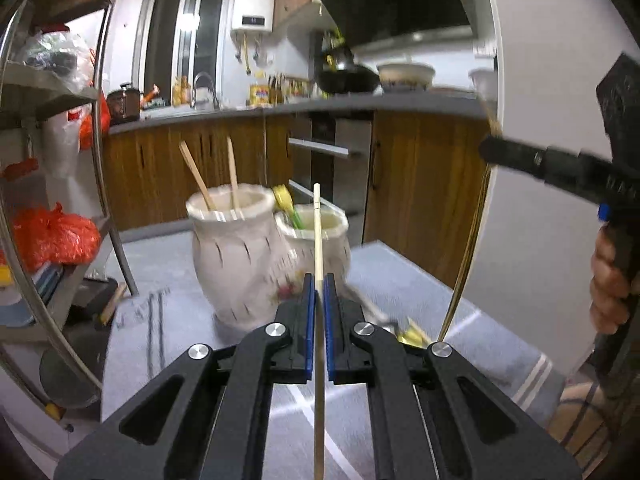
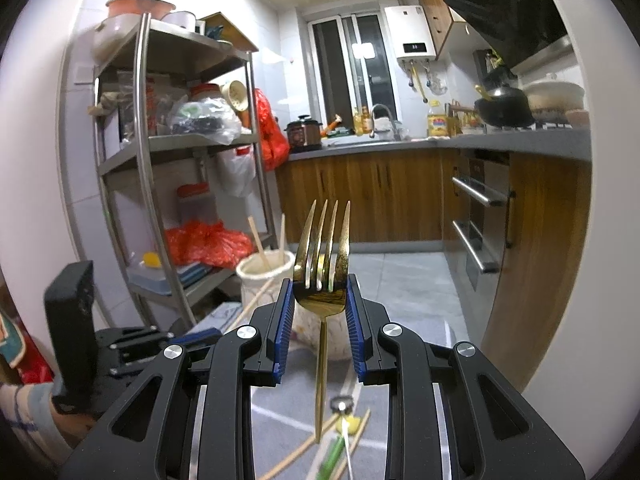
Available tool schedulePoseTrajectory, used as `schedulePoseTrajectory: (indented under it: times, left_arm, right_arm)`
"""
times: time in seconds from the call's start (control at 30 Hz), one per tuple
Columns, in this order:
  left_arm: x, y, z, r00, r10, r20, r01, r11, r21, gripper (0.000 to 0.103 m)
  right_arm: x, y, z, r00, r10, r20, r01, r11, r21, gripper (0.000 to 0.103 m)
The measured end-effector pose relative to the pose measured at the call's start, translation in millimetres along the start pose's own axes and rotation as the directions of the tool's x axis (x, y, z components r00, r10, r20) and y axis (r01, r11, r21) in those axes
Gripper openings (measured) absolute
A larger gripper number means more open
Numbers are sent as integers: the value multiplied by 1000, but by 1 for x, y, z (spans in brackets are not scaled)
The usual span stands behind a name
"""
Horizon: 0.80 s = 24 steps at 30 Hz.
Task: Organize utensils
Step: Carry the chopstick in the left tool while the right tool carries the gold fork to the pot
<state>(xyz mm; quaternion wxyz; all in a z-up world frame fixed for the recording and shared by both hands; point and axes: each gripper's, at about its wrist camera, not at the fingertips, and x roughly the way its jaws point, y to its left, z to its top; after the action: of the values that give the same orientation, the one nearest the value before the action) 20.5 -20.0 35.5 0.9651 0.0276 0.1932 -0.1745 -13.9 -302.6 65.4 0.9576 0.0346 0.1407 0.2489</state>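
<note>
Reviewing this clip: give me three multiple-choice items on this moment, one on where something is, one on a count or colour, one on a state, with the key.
1. Where do the two loose chopsticks stand?
A. in the taller white jar
B. on the counter
C. on the metal shelf

2. How many tines has the gold fork?
A. two
B. three
C. four

3. What is the left gripper doing?
A. standing wide open and empty
B. shut on a chopstick
C. holding a spoon

Key: 1 A, both lean out of the taller white jar. 2 C, the gold fork shows four tines between the right gripper's pads. 3 B, the left gripper's blue pads pinch a single chopstick.
</note>
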Motion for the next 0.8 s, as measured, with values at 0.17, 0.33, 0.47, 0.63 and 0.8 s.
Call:
schedulePoseTrajectory:
  times: [0.17,0.33,0.47,0.63,0.8]
  left_arm:
    - [1,18,31,996,2,84,-1,1000,-10,4]
    - [13,41,58,991,7,131,-1,999,-42,4]
    - [31,62,81,986,2,169,16,995,-102,4]
    - [55,80,104,976,21,219,16,986,-167,4]
    - [86,77,114,959,106,263,-74,989,-128,4]
  right_arm:
    - [24,5,22,1000,5,3,-5,1000,-9,27]
    - [49,5,48,1000,0,16,0,1000,-10,27]
    - [63,1,64,999,6,33,-6,1000,1,27]
    - [78,-3,80,997,-2,74,0,1000,27,27]
    - [93,-5,81,995,-31,93,27,999,35,27]
